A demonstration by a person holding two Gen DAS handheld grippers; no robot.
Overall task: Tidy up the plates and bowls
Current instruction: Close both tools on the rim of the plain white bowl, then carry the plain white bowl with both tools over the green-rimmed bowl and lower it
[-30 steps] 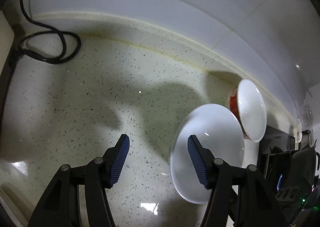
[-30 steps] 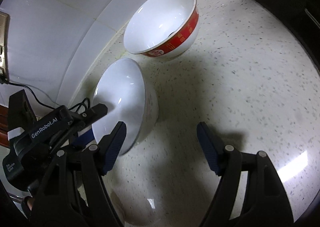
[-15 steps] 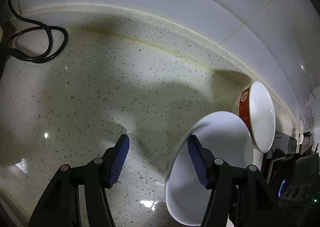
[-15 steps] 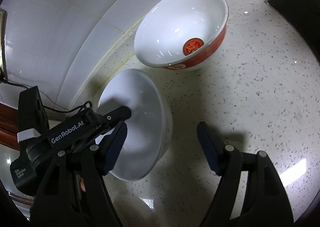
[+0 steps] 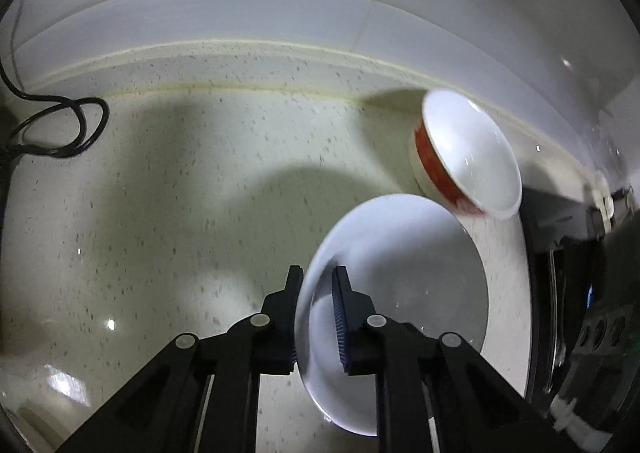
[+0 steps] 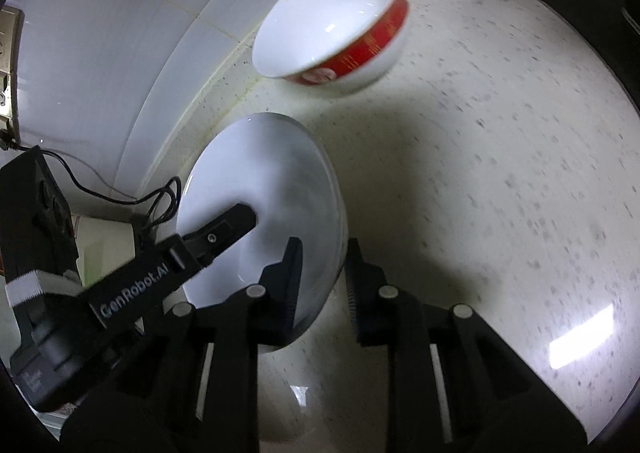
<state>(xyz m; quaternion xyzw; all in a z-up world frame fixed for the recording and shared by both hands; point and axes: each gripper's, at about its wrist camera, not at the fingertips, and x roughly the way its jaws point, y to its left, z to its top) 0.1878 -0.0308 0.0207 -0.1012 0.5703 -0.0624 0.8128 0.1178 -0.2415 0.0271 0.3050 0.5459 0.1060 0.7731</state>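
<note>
The white bowl (image 5: 400, 253) sits on our speckled counter (image 5: 180, 193) near its back edge, both claws closing on its rim from opposite sides. Our left gripper (image 5: 316, 317) pinches one wall, our right gripper (image 6: 322, 285) straddles the other. The red-banded bowl (image 6: 340, 25) stands just behind, against the wall.

speckled countertop (image 5: 180, 181) | looped black cable (image 5: 68, 129) by white tiled wall (image 5: 280, 5)

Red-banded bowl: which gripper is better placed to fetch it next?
Probably right: left gripper and right gripper are closing on the white bowl, but the red-banded bowl lies ahead of the right.
</note>
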